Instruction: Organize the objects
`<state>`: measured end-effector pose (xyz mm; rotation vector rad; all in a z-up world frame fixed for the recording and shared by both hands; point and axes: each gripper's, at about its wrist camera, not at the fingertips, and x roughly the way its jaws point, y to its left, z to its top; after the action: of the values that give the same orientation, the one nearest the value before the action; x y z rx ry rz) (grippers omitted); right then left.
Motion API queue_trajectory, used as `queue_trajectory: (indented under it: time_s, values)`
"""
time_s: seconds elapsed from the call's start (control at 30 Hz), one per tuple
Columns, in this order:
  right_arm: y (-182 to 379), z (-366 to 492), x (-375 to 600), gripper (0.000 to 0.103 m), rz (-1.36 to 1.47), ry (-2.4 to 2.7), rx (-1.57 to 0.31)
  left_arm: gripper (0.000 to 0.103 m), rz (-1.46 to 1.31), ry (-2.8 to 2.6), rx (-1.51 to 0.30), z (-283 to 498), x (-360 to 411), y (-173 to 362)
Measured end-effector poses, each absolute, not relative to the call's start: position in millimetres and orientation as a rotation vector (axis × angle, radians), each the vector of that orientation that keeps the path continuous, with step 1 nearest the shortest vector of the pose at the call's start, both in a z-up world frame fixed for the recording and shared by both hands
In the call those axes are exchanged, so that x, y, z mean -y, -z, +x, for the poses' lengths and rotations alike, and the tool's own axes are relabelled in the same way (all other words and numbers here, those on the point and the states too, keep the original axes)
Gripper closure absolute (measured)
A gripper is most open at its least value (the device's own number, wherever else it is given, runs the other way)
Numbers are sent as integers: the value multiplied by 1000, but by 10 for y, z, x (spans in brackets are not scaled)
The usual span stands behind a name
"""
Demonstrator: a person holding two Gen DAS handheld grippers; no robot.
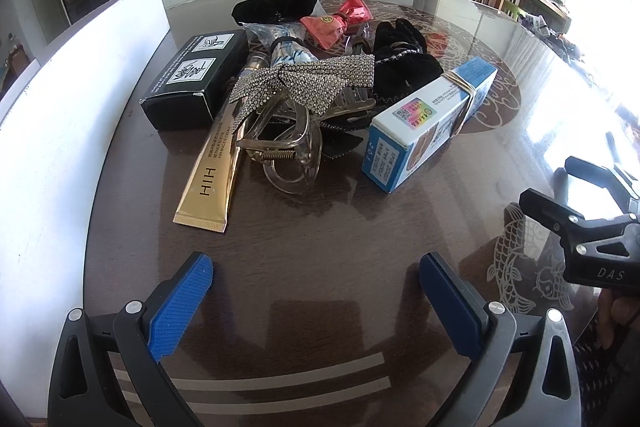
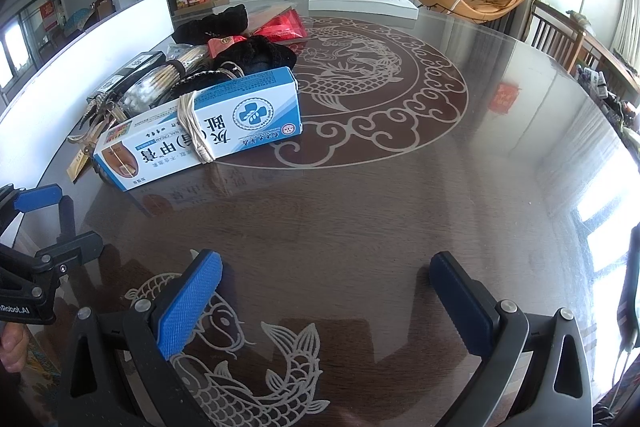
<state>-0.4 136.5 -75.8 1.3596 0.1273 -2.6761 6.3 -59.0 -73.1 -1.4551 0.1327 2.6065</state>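
Observation:
A pile of small objects lies on the dark round table (image 1: 320, 227). It holds a gold tube (image 1: 210, 183), a clear claw clip (image 1: 280, 151) with a rhinestone bow (image 1: 308, 83), a black box (image 1: 196, 75), a blue-white cream box (image 1: 432, 119) bound with rubber bands, black fabric (image 1: 404, 59) and a red pouch (image 1: 332, 23). My left gripper (image 1: 316, 267) is open and empty, short of the pile. My right gripper (image 2: 326, 267) is open and empty over bare table; the cream box (image 2: 200, 131) lies ahead to its left. The right gripper also shows in the left wrist view (image 1: 580, 195).
A long white box (image 1: 60, 99) stands along the table's left edge. A flat white box (image 2: 360, 3) lies at the far side. Wooden chairs (image 2: 560, 35) stand at the right. The left gripper shows at the right wrist view's left edge (image 2: 44, 227).

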Motion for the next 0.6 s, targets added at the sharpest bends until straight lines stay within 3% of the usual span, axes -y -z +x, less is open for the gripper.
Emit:
queue_trajectory:
  time_s: [0.17, 0.4, 0.6]
  values:
    - [764, 6, -1367, 0, 1348, 2681, -130, 0, -1471, -2596, -133, 54, 641, 718]
    - [771, 6, -1364, 0, 1341, 2683, -131, 0, -1410, -2716, 94, -75, 943, 421]
    - [772, 6, -1365, 0, 1340, 2683, -131, 0, -1430, -2879, 18, -301, 1032, 327]
